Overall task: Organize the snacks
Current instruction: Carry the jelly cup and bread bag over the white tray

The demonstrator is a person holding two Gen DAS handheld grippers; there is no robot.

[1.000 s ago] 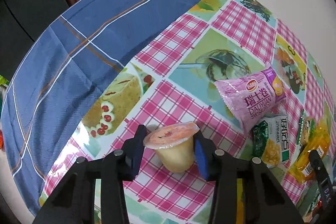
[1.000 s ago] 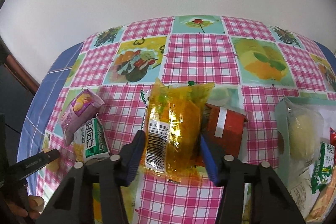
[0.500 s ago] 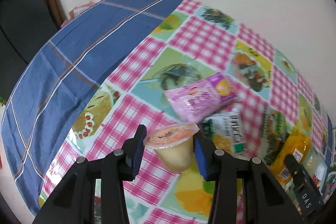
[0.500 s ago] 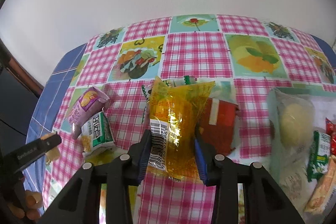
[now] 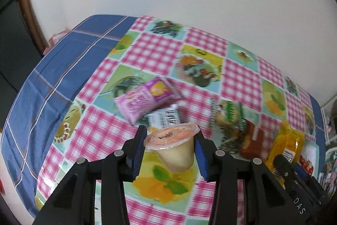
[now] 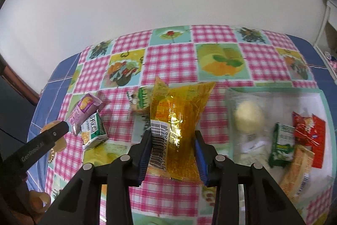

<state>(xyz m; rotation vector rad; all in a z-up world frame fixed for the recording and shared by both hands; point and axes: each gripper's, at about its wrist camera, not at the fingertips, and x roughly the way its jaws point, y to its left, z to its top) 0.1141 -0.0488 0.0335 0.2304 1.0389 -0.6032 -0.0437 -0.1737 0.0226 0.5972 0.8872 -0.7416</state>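
My left gripper (image 5: 169, 152) is shut on a pudding cup (image 5: 174, 150) with an orange lid and holds it above the tablecloth. My right gripper (image 6: 172, 158) is shut on a yellow snack packet (image 6: 179, 123) with a barcode, lifted off the table; the packet also shows in the left wrist view (image 5: 287, 146). A pink packet (image 5: 145, 100) and a green-and-white packet (image 5: 165, 118) lie on the cloth beyond the cup. A green-topped packet (image 5: 229, 117) and a red packet (image 5: 251, 142) lie to the right.
A white tray (image 6: 316, 161) at the right holds a clear bag with a yellow bun (image 6: 249, 114), a green packet (image 6: 283, 147), a red packet (image 6: 309, 130) and a cracker packet (image 6: 296, 172). The checked cloth (image 6: 168, 60) overlies a blue cloth (image 5: 52, 77). A white wall is behind.
The left gripper has carried the pudding cup to the right, over the packets. The right gripper has closed on the yellow packet and lifted it, moving toward the tray.
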